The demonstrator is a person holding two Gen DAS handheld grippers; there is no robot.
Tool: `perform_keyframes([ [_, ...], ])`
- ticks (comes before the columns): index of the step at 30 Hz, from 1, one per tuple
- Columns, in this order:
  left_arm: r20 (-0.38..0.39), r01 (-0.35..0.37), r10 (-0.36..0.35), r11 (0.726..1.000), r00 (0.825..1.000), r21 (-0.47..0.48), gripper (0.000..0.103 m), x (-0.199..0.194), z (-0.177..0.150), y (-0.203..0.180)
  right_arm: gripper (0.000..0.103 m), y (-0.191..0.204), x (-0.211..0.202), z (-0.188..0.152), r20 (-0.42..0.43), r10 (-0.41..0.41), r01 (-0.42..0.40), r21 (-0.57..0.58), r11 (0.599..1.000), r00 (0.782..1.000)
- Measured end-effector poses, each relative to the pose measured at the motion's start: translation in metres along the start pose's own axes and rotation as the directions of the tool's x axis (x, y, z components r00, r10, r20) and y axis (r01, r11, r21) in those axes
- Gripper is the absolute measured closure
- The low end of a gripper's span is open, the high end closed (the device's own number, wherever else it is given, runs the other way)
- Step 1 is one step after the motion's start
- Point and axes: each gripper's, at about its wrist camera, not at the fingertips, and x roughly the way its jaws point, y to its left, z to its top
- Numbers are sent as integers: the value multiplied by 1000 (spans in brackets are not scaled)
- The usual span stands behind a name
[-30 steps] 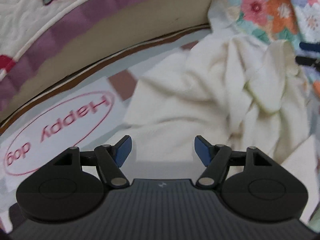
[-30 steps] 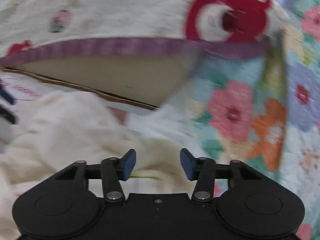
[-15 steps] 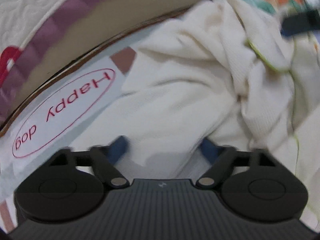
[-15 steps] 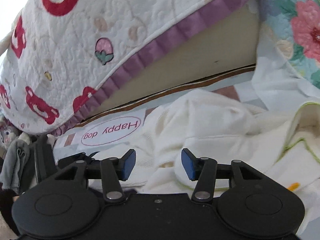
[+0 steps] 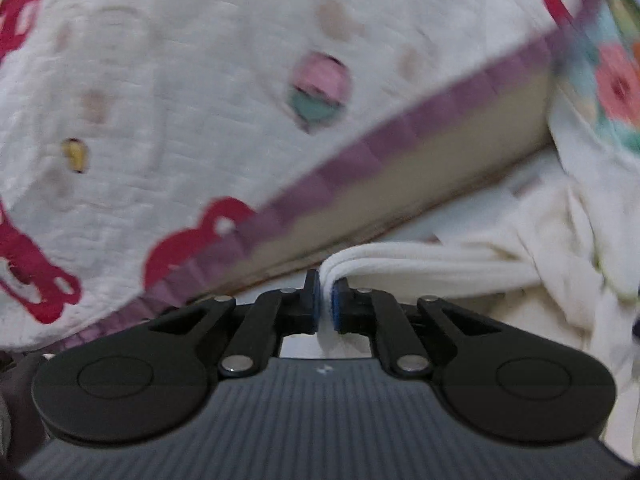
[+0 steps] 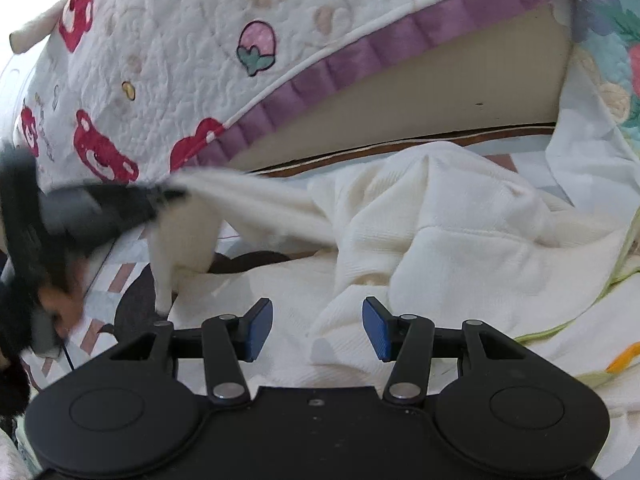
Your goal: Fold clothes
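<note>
A large quilted cover (image 6: 168,40) printed with red bears and edged in purple fills the far side of both views, draped over a beige cushion edge (image 6: 420,112); a floral quilt (image 6: 608,40) hangs at the far right. Below them the cream garment (image 6: 460,232) lies crumpled across the mat (image 6: 108,280), bunched toward the right, so it is not lying folded now.

The left gripper (image 5: 325,304) is clamped on a bunched edge of the garment, jaws nearly together with cloth between them. From the right wrist view this edge is drawn out taut to the far left, probably to pull a sleeve or hem straight so the piece can be spread flat.

The right gripper (image 6: 318,328) hangs over the near part of the heap with its jaws wide and nothing between them, seemingly placed to take a second hold.

The overhanging cover sits close behind the lifted edge and could hamper a further pull leftward.
</note>
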Motion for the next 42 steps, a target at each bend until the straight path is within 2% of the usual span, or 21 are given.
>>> perform_keyframes([
  [2, 23, -13, 13, 1000, 1000, -13, 97, -7, 4, 16, 48, 4, 6, 0, -4, -15, 15, -8, 1000, 1000],
  [8, 75, -112, 116, 992, 990, -63, 98, -33, 11, 61, 47, 16, 25, -2, -14, -59, 59, -34, 998, 998],
  [11, 87, -153, 161, 983, 983, -101, 98, -44, 11, 86, 44, 22, 34, -2, -18, -81, 81, -47, 996, 997],
  [13, 80, -165, 177, 977, 981, -132, 98, -49, 10, 100, 43, 24, 49, 1, -28, -133, 131, -50, 990, 991],
  [16, 71, -174, 184, 976, 980, -130, 98, -53, 4, 110, 46, 27, 70, 5, -40, -197, 193, -70, 979, 980],
  [18, 65, -179, 188, 975, 980, -128, 98, -56, 0, 116, 70, 32, 76, 7, -30, -198, 194, -90, 977, 980],
  [19, 61, -182, 191, 975, 980, -127, 98, -57, -2, 119, 76, 35, 76, 8, -23, -188, 185, -96, 978, 982],
  [20, 58, -184, 192, 975, 980, -126, 98, -58, -4, 122, 86, 38, 75, 8, -18, -181, 178, -99, 979, 983],
  [23, 45, -178, 184, 977, 982, -117, 98, -56, -12, 119, 91, 45, 70, 9, -8, -210, 208, -110, 972, 978],
  [29, 22, -161, 166, 975, 986, -152, 98, -53, -21, 124, 93, 47, 45, 17, 43, -144, 146, -58, 988, 989],
  [34, 44, -195, 202, 972, 978, -132, 98, -61, -19, 136, 94, 56, 26, 35, 100, -58, 66, -80, 995, 993],
  [40, 76, -236, 257, 949, 964, -210, 98, -72, -8, 173, 95, 76, 15, 77, 172, 65, -47, -105, 993, 983],
  [42, 53, -212, 231, 947, 971, -241, 98, -69, -10, 184, 95, 89, 17, 93, 195, 104, -81, -124, 989, 975],
])
